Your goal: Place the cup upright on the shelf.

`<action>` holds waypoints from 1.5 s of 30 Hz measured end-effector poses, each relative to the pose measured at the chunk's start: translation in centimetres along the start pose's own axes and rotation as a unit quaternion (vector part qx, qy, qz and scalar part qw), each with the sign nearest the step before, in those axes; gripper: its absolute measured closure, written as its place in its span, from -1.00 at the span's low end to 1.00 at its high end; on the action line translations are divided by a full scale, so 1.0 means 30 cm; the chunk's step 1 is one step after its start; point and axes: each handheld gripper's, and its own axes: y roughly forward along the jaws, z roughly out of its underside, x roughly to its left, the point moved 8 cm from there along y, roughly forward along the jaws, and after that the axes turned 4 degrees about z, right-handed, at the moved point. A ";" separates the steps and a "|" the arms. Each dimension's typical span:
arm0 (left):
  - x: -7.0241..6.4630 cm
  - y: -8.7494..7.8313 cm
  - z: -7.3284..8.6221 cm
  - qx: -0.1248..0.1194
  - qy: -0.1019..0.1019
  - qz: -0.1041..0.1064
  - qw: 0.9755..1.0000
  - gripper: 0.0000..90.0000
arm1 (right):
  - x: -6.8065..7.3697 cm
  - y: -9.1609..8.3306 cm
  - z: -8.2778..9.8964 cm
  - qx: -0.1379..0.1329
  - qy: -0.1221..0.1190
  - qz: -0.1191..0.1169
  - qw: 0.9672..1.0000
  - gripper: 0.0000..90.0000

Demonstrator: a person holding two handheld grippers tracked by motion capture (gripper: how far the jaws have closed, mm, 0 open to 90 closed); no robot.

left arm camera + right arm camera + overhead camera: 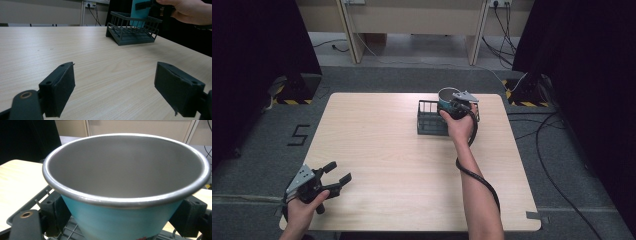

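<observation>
A teal cup (445, 100) with a bare metal inside sits between the jaws of my right gripper (455, 106), which is shut on its sides. The cup (125, 195) is upright and empty, held over the dark wire basket (430, 124) at the table's far middle; its foot is inside the basket's walls. In the left gripper view the cup (140, 11) stands in the basket (130, 32) with the person's hand beside it. My left gripper (336, 176) rests open at the near left corner of the table, nothing between its pads (61, 88).
The light wooden table (387, 165) stands on grey carpet. Black cables (557, 150) trail on the floor to the right. Dark curtains flank both sides, and a wooden desk frame stands at the back.
</observation>
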 end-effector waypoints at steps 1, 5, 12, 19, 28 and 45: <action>0.000 0.000 0.000 0.000 0.000 0.000 1.000 -0.64 | 0.000 0.002 0.004 0.001 -0.001 0.001 1.000 -0.62; -0.001 0.000 0.000 0.000 0.000 0.001 1.000 -0.64 | 0.000 0.007 0.015 0.007 0.000 0.000 1.000 -0.62; -0.002 0.000 0.000 0.000 0.000 0.001 1.000 -0.64 | 0.001 0.013 0.027 0.016 0.001 0.000 1.000 -0.62; -0.001 0.000 0.000 0.000 0.000 0.001 1.000 -0.64 | 0.004 0.020 0.032 0.019 -0.002 0.001 1.000 -0.62; -0.002 0.000 -0.001 0.000 0.000 0.002 1.000 -0.64 | 0.009 0.023 0.038 0.023 -0.002 -0.002 1.000 -0.62; -0.003 0.001 0.001 0.002 0.002 0.003 1.000 -0.64 | 0.006 -0.002 0.055 0.036 -0.006 -0.008 0.999 -0.66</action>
